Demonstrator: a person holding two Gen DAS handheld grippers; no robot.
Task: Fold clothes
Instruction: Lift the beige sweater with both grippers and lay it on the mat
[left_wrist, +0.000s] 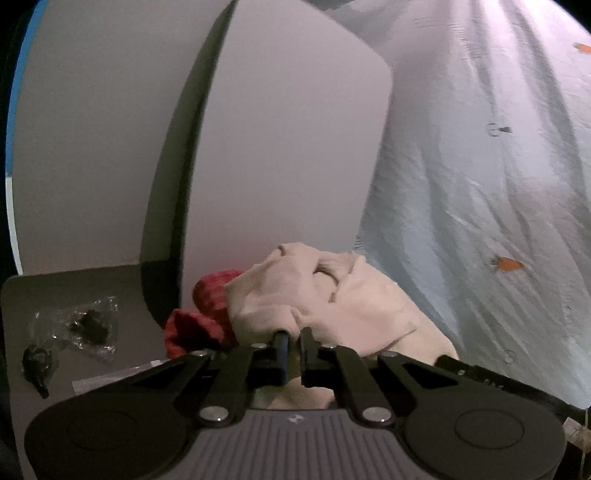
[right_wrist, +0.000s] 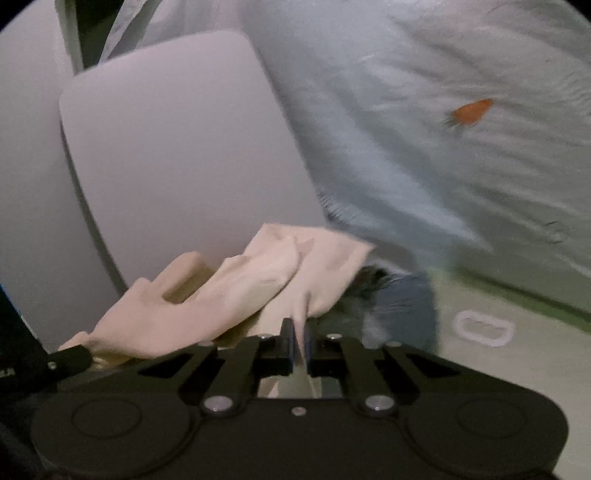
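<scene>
A cream-coloured garment (left_wrist: 321, 295) is bunched up in front of my left gripper (left_wrist: 293, 334), which is shut on a fold of it. In the right wrist view the same cream garment (right_wrist: 258, 280) stretches leftward, and my right gripper (right_wrist: 299, 325) is shut on a thin edge of it. The other gripper's black body (right_wrist: 66, 360) shows at the lower left of that view. Behind the cream piece lies a red knitted garment (left_wrist: 201, 317). A blue denim piece (right_wrist: 402, 306) lies just right of the cream cloth.
A pale blue sheet with small orange carrot prints (left_wrist: 509, 264) hangs on the right. Grey-white rounded panels (left_wrist: 288, 147) stand behind. A crumpled plastic bag with dark parts (left_wrist: 85, 326) lies on the left surface. A white oval ring (right_wrist: 484, 328) lies on the greenish surface.
</scene>
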